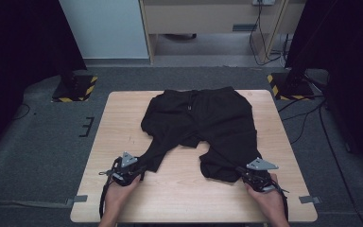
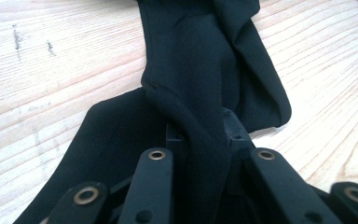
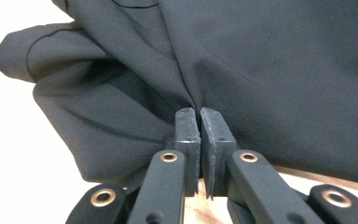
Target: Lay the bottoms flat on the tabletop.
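A pair of black shorts (image 1: 203, 123) lies spread on the wooden table (image 1: 179, 198), waistband at the far side and legs toward me. My left gripper (image 1: 139, 169) is at the end of the left leg. In the left gripper view a bunched fold of the black fabric (image 2: 191, 60) runs between its jaws, and the left gripper (image 2: 200, 130) is shut on it. My right gripper (image 1: 240, 169) is at the hem of the right leg. Its jaws stand almost together, and the right gripper (image 3: 199, 114) pinches a crease of the shorts (image 3: 270, 70).
Bare wood lies between the two legs and along the table's near edge. Two stand bases with yellow-black stripes (image 1: 75, 87) (image 1: 288, 85) sit on the grey floor beyond the far corners. Cables (image 1: 312, 118) trail on the floor to the right.
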`<action>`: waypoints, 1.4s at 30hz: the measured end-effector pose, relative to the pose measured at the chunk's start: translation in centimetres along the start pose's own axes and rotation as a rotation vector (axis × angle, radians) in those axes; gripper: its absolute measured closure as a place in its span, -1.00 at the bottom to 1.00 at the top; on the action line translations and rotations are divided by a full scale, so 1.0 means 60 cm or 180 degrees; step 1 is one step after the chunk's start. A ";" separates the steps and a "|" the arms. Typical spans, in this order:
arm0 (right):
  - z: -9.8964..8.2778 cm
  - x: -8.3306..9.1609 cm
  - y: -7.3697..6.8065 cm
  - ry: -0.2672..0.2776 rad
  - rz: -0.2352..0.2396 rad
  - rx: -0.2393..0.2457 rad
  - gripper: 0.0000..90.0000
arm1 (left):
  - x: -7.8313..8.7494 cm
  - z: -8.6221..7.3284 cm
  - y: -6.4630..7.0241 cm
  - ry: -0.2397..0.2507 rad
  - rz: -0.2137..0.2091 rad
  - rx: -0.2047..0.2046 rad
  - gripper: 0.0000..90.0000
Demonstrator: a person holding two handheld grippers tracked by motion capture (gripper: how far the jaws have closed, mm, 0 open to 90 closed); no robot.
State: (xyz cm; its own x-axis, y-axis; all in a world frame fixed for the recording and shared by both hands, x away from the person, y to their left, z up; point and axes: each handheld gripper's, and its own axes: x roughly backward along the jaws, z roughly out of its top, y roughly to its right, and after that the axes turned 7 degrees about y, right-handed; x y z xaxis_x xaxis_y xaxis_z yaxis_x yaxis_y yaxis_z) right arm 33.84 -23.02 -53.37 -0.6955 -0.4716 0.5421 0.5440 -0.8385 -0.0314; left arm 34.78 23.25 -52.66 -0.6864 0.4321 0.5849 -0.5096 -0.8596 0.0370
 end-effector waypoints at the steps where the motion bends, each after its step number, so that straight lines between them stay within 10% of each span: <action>1: 0.000 0.003 0.003 -0.0013 -0.0010 0.0010 0.95 | 0.002 -0.001 -0.001 -0.0002 0.0006 0.0000 0.71; 13: -0.026 0.072 0.088 0.0064 -0.0352 -0.0495 0.77 | 0.018 -0.009 -0.026 -0.0017 0.0080 0.0055 0.72; 20: 0.010 0.076 0.052 0.0500 -0.0235 -0.0423 0.17 | 0.024 -0.011 -0.027 -0.0039 0.0058 0.0072 0.72; 28: 0.021 0.025 0.006 0.0325 -0.0019 -0.0296 -0.11 | 0.044 -0.019 -0.024 -0.0105 0.0098 0.0062 0.73; 42: -0.002 0.012 0.010 -0.0013 0.0007 -0.0202 0.33 | 0.062 -0.025 -0.029 -0.0133 0.0242 0.0100 0.68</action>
State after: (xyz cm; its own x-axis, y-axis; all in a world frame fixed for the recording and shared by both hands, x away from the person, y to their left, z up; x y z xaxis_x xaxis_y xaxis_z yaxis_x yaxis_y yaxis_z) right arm 33.61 -23.87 -53.07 -0.6924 -0.4723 0.5455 0.5146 -0.8532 -0.0855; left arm 32.31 26.75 -51.77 -0.6999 0.3540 0.6203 -0.4398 -0.8980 0.0161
